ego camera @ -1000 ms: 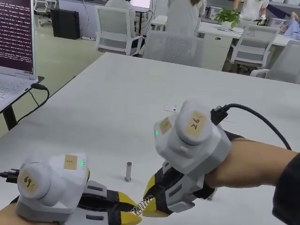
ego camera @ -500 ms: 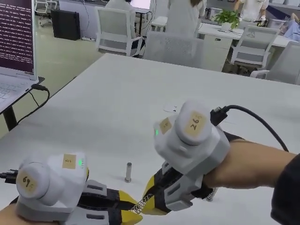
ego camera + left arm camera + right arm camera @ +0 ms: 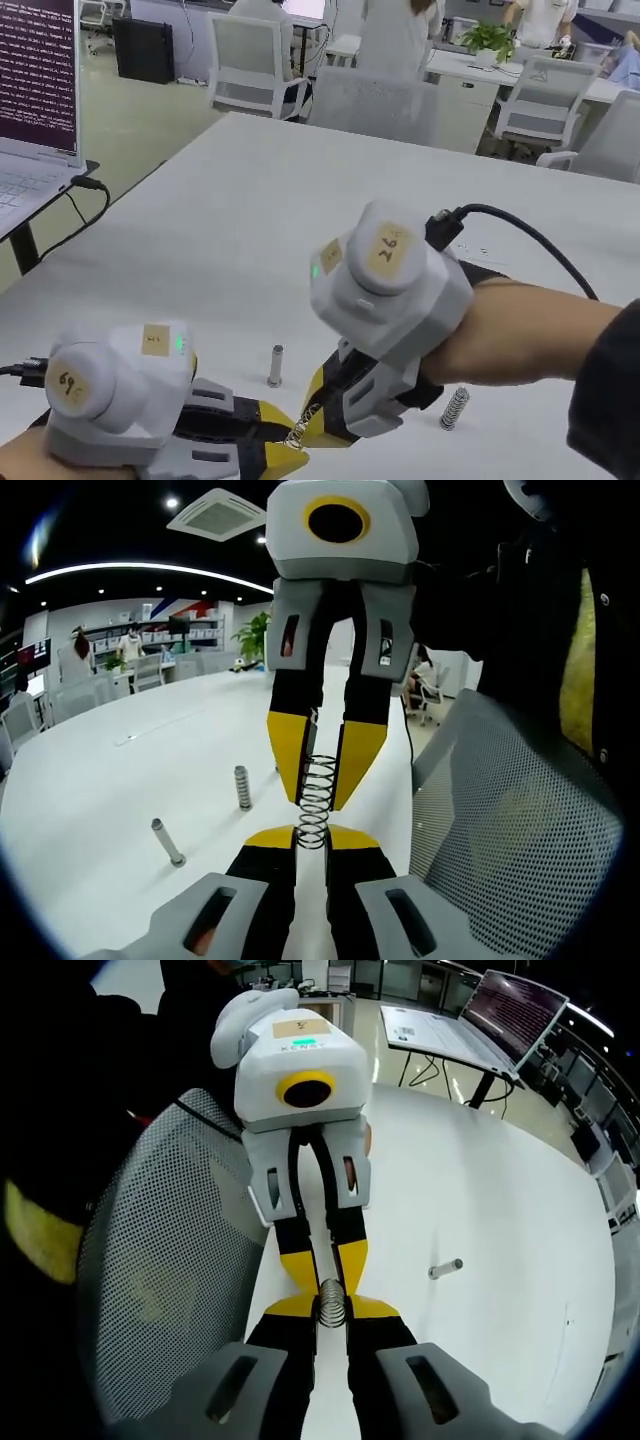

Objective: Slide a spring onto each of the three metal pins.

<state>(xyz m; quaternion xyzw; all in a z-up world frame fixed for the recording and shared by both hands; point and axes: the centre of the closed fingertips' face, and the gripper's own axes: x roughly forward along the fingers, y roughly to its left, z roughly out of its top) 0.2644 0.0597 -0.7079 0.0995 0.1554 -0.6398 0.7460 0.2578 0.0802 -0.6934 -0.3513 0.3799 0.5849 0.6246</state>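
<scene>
The white workbench (image 3: 300,190) spreads wide, with office chairs (image 3: 250,60) beyond its far edge and an open laptop (image 3: 35,90) on a side stand to the left. In the two gripper views a grey mesh chair back (image 3: 520,820) sits close behind the table's near edge. Low over that near edge the two grippers meet nose to nose. The left gripper (image 3: 311,838) has its yellow-tipped jaws pinched on one end of a small coil spring (image 3: 317,790). The right gripper (image 3: 332,1307) comes in from the opposite side and is clamped on the other end. The spring is thus held off the table between the two pairs of tips. Just beyond them a bare metal pin (image 3: 276,364) stands upright on the tabletop, apart from both grippers. Farther to the right, past the person's right forearm, a second spring (image 3: 455,408) stands upright on the table — whether a pin runs through it cannot be told.
</scene>
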